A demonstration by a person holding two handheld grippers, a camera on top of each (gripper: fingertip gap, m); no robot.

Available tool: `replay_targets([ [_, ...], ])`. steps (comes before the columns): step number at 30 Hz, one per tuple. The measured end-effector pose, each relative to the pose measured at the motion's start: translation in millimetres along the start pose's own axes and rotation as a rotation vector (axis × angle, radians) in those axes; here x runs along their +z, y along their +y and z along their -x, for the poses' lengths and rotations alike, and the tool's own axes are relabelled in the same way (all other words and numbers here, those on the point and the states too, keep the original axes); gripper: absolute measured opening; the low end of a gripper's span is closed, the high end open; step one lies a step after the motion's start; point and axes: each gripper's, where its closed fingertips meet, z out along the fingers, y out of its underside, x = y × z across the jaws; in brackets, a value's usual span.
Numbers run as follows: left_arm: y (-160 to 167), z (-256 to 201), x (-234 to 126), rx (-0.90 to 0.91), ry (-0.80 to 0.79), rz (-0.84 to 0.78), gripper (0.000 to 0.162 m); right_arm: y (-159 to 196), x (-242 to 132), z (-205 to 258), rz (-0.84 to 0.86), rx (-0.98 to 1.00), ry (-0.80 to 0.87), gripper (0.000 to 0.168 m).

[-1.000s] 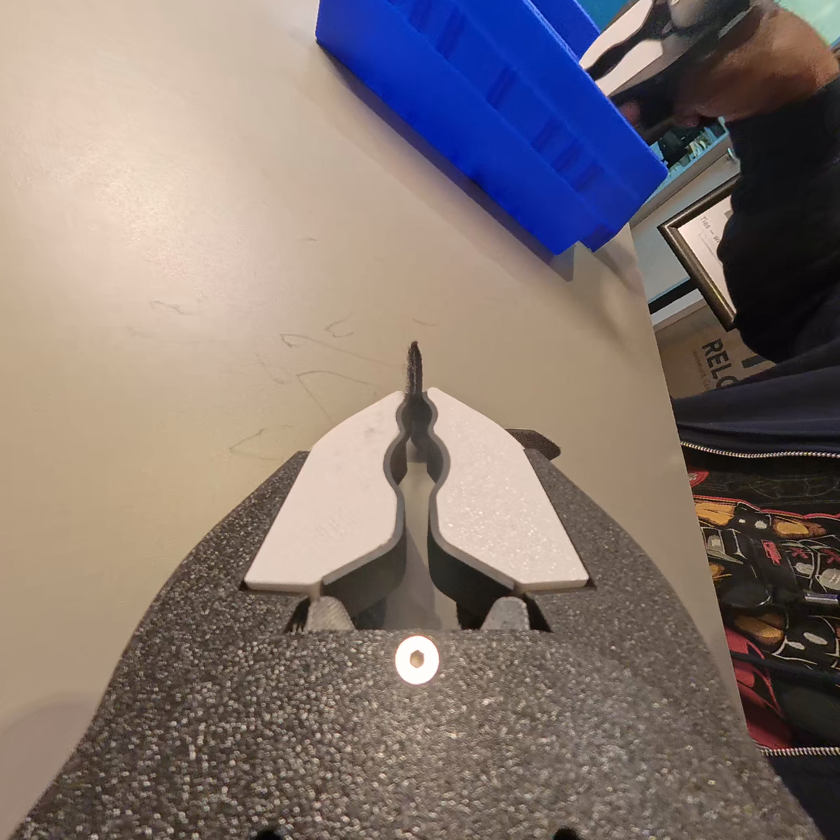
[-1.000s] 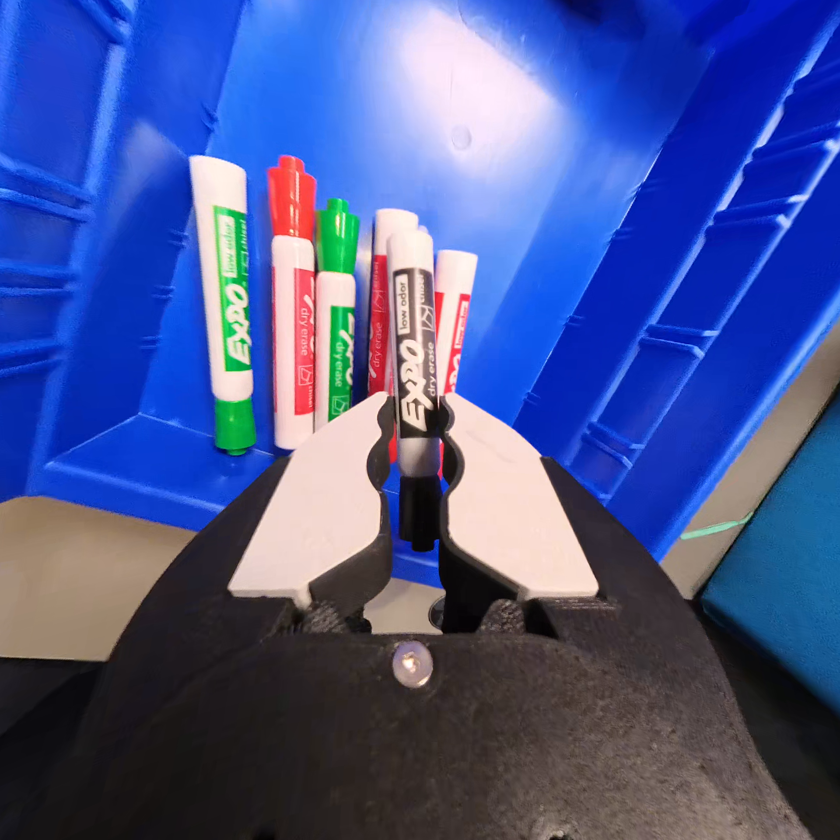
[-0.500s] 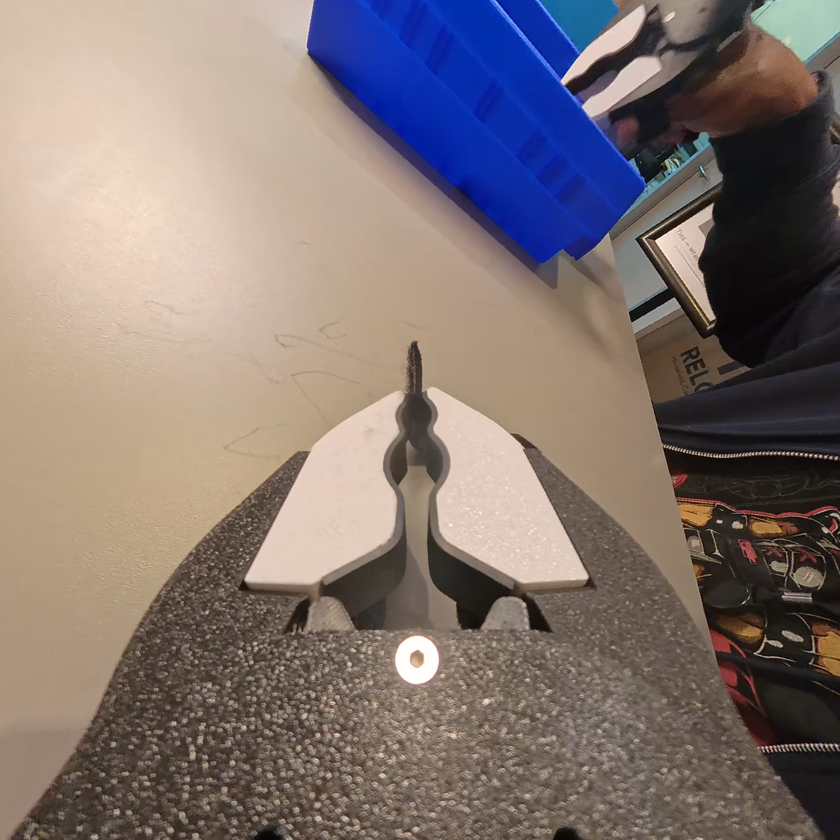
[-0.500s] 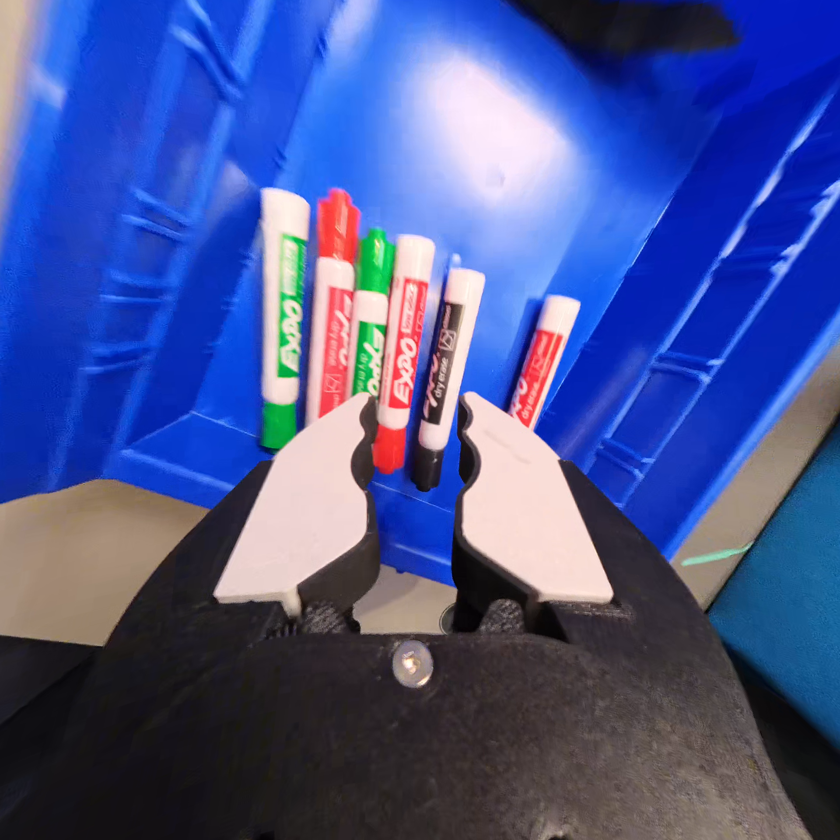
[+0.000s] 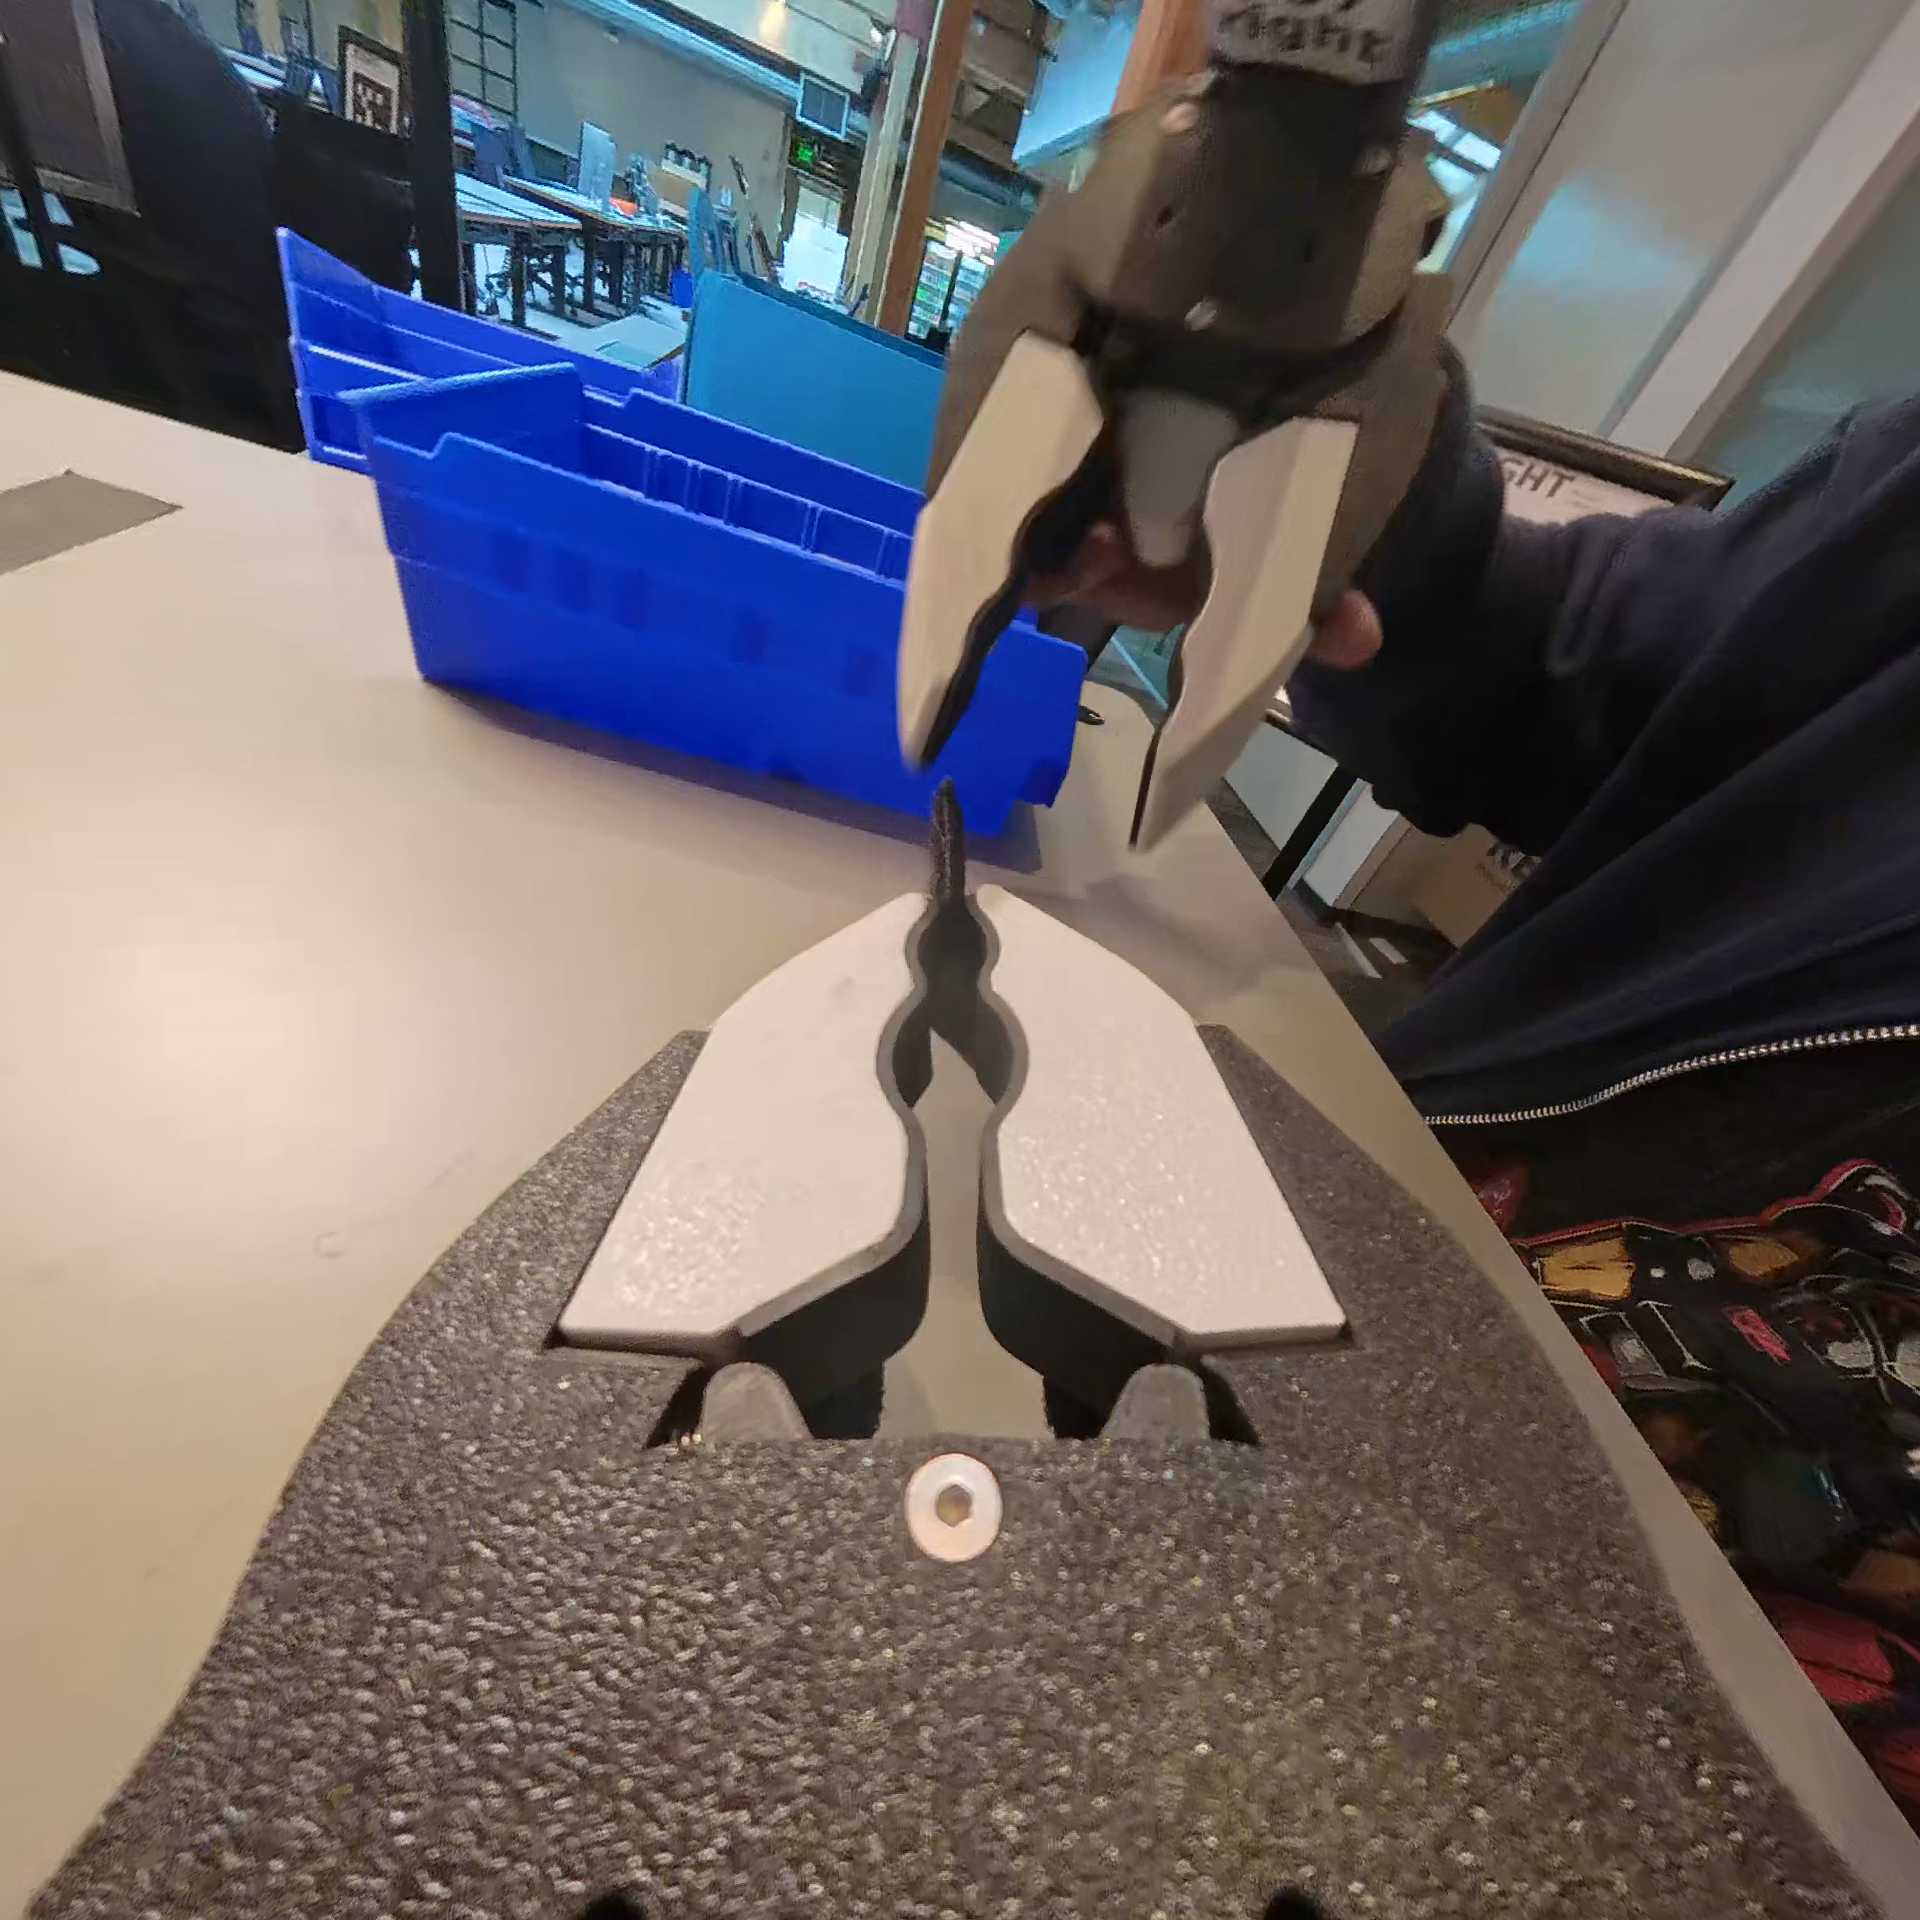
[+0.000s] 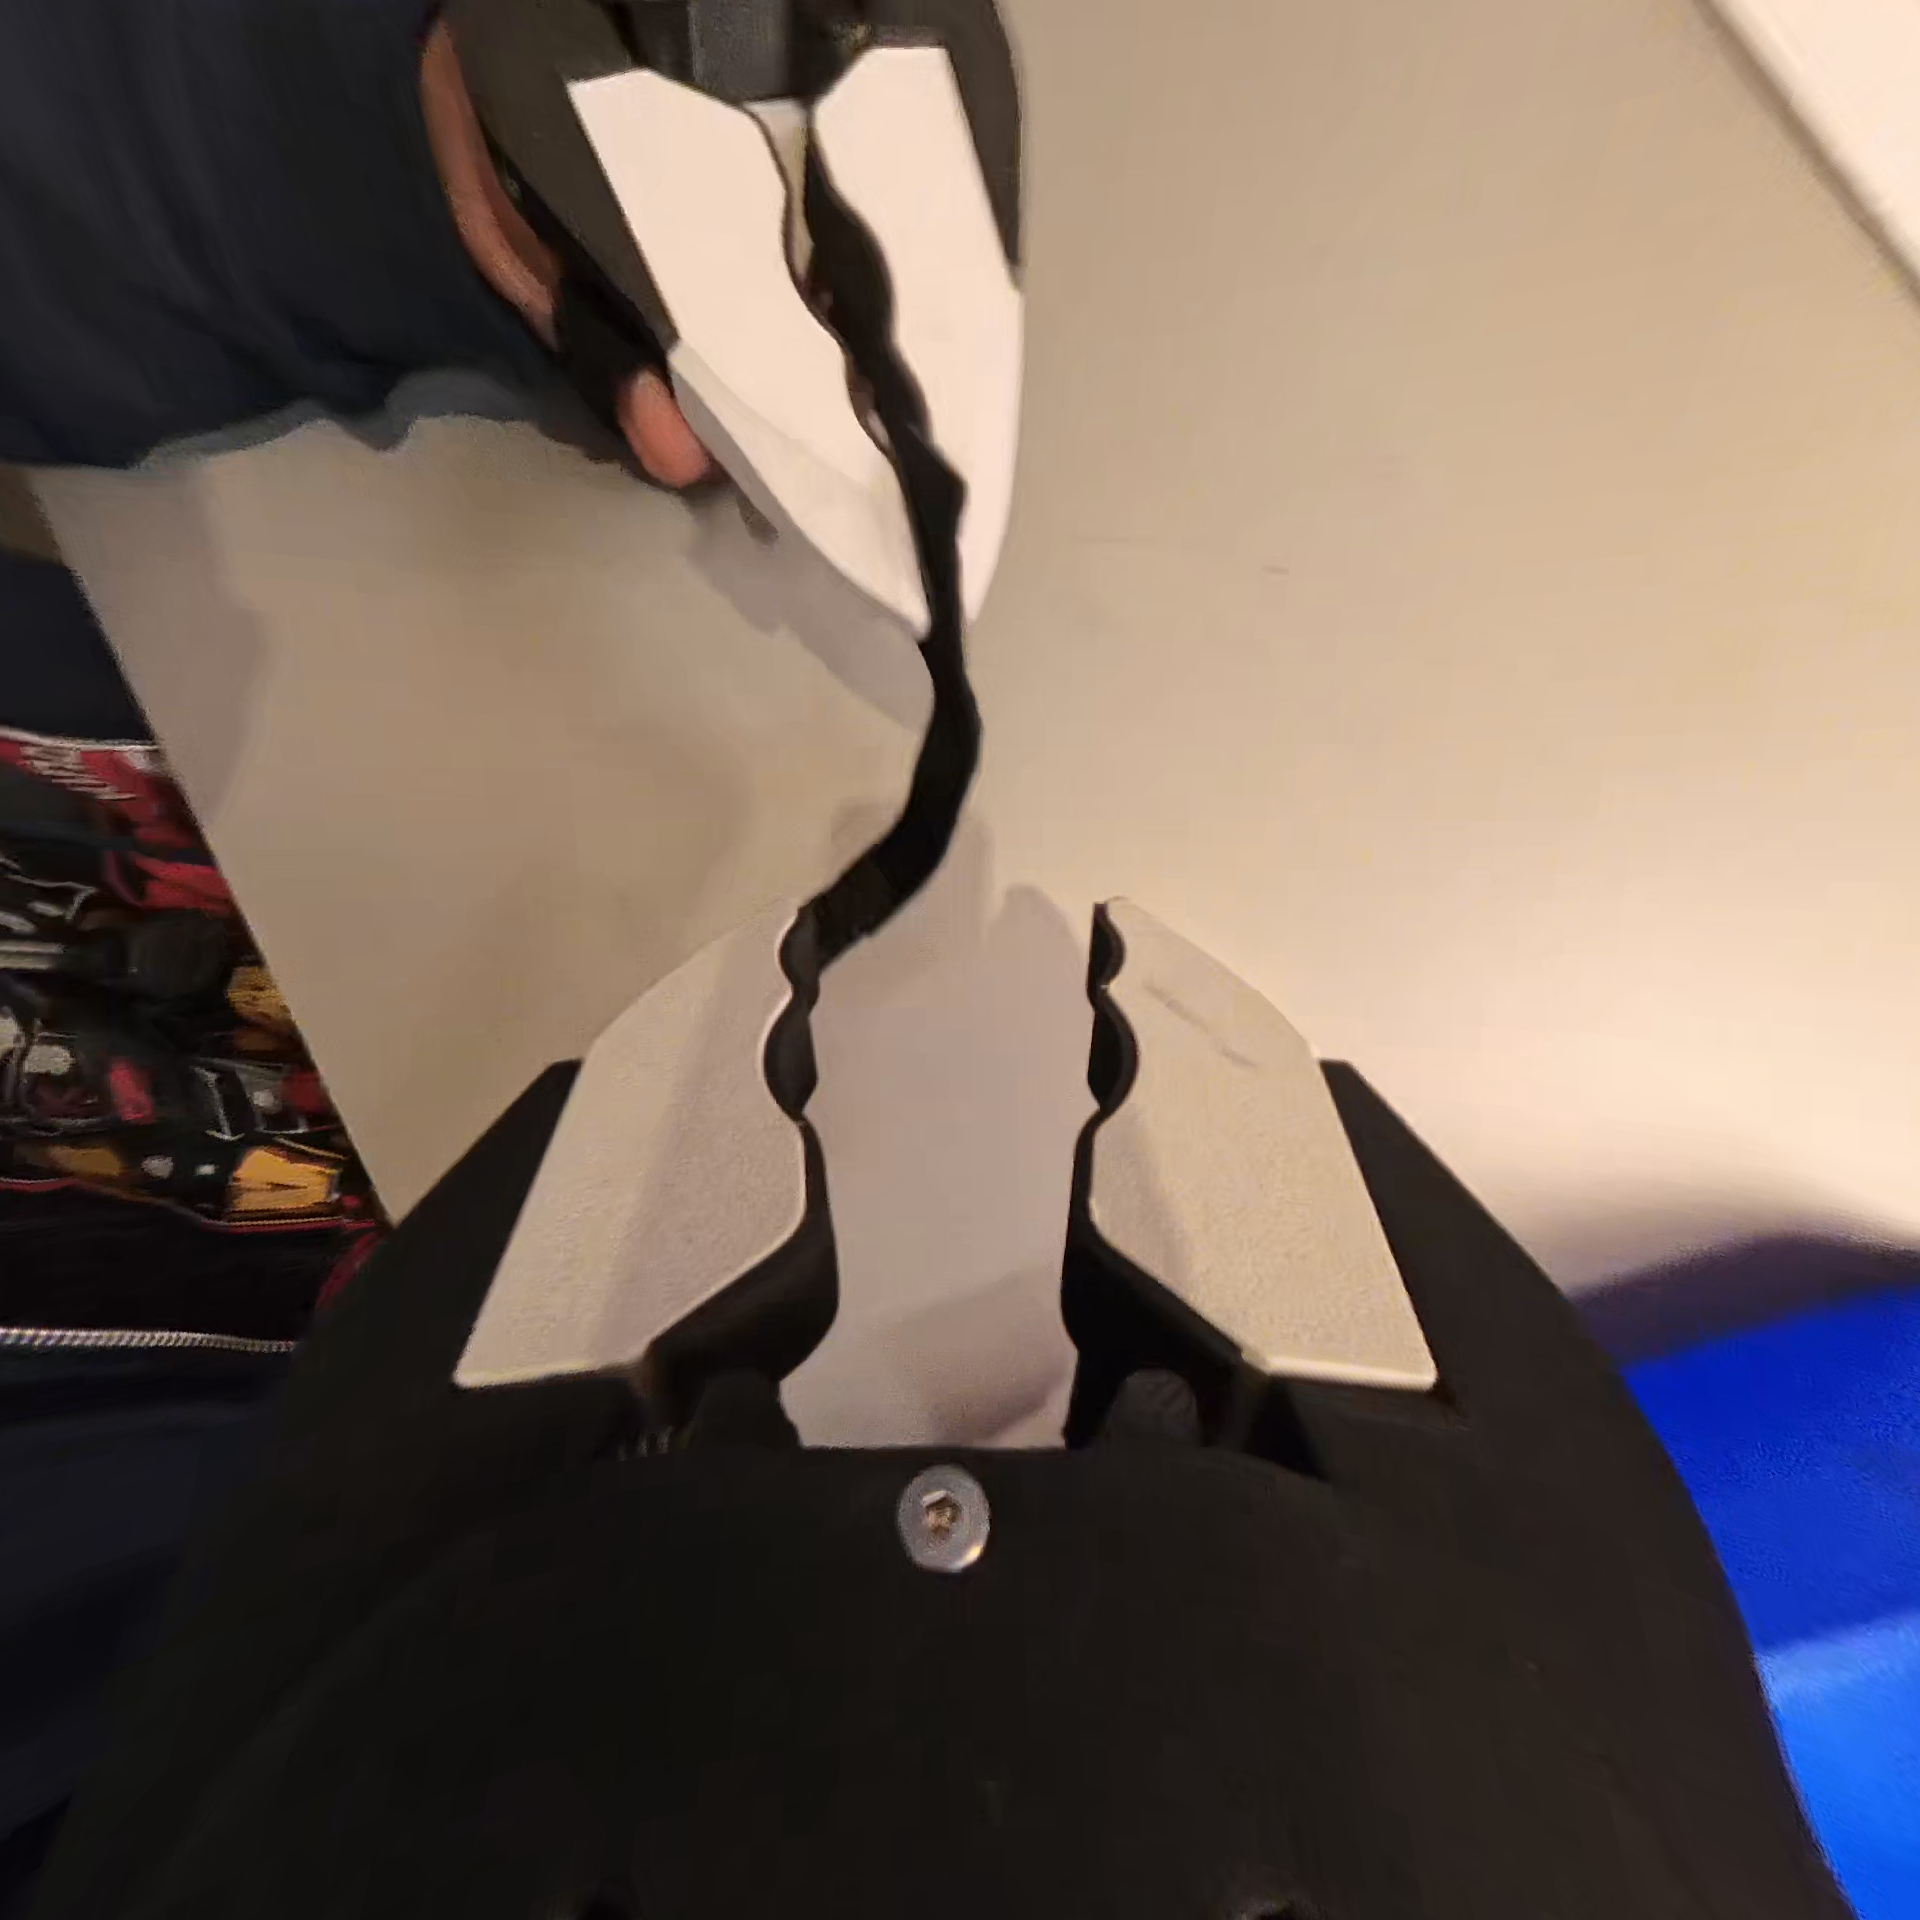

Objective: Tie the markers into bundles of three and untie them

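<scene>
The left claw (image 5: 951, 914) is pressed together, pinching a black strap (image 5: 948, 831) whose short end pokes out past its tips; the right claw (image 5: 1029, 790) hangs spread and empty just above that end, over the beige surface (image 5: 312, 831); no marker shows in either view, so I judge the markers lie out of sight in the blue bin (image 5: 665, 603) behind; the step in hand looks like a handover or a stretching-out of the tie, with bundling not yet begun; the next move calls for the right claw to centre the loose end between its tips before it shuts, since the strap is thin, limp and lies close to one finger; the right wrist view alone shows the strap's (image 6: 940, 748) wavy length running from the left claw (image 6: 935, 613) toward the right claw (image 6: 951, 914); the left wrist view alone shows the bin's place and the workshop behind
</scene>
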Motion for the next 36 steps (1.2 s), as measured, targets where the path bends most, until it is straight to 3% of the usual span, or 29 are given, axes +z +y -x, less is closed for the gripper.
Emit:
replay_targets([
  [2,-1.2,-10.4,4.0,0.034,0.021,0.0,0.002,-0.7,23.5,5.9,0.044,-0.022,-0.051,0.049],
  [6,-6.9,-25.6,4.2,0.081,0.069,-0.045,0.002,1.7,45.0,15.7,0.065,-0.057,-0.124,0.006],
  [8,-9.8,-25.9,3.3,0.077,0.064,-0.072,0.005,1.6,38.0,10.1,0.048,-0.065,-0.095,0.002],
  [11,-18.6,-20.5,-4.1,0.05,0.048,-0.151,0.031,10.5,-3.6,-17.4,0.055,-0.057,0.011,0.002],
  [15,-13.7,-0.7,-11.3,0.02,-0.011,-0.143,0.033,39.1,-104.9,-100.1,0.117,0.007,0.296,0.002],
  [18,3.5,18.9,-8.0,-0.007,-0.098,-0.038,0.033,84.5,-153.7,-168.2,0.316,-0.002,0.478,0.003],
  [21,8.3,20.8,-4.9,-0.022,-0.1,-0.013,0.032,136.1,-149.1,-219.9,0.56,-0.061,0.49,0.003],
  [26,8.2,20.9,-5.1,-0.021,-0.104,-0.016,0.03,193.6,-99.2,-269.8,0.819,-0.187,0.408,0.003],
  [28,8.0,21.8,-6.2,-0.03,-0.105,-0.019,0.03,198.1,-85.7,-286.9,0.847,-0.23,0.444,0.004],
  [30,8.6,21.8,-7.5,-0.044,-0.096,-0.018,0.029,197.6,-82.6,-296.7,0.845,-0.232,0.485,0.022],
  [36,7.3,23.3,-12.6,-0.069,-0.083,-0.033,0.026,183.5,-102.3,-277.0,0.712,-0.146,0.493,0.037],
])
